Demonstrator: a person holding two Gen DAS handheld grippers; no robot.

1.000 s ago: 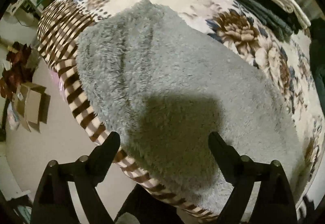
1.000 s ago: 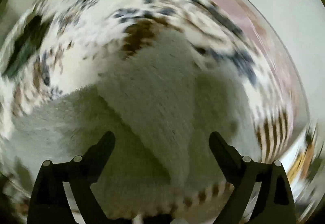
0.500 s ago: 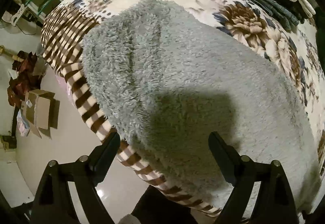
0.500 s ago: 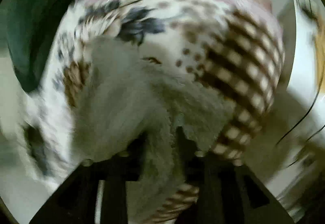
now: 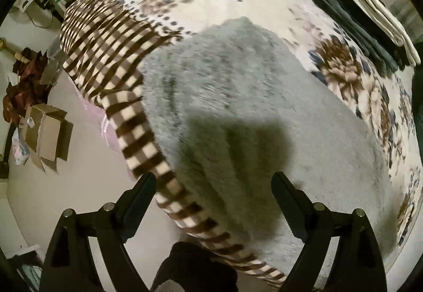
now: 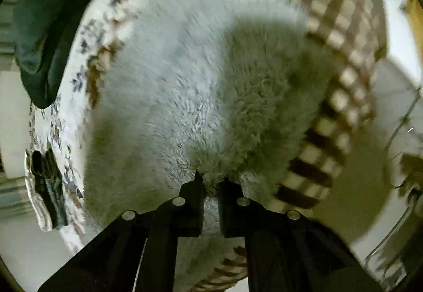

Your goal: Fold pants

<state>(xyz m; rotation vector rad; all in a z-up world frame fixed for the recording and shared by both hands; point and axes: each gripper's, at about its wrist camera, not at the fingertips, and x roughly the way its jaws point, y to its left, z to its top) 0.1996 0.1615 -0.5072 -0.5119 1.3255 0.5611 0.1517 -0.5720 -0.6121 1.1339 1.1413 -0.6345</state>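
Fluffy grey pants (image 5: 238,106) lie spread on a bed covered by a flowered blanket (image 5: 211,1), reaching to its checked border at the near edge. The right gripper (image 6: 210,183), whose fingers stood wide apart a second ago, is now clamped on a tuft of the pants' edge beside the border, and the fabric bunches up into a raised fold in front of it. The left gripper (image 5: 212,183) still hovers above the pants near the bed's edge, fingers apart, holding nothing. The grip suggests the fold is starting: this edge looks ready to be carried across the rest. Folded clothes (image 5: 370,22) are stacked at the bed's far side.
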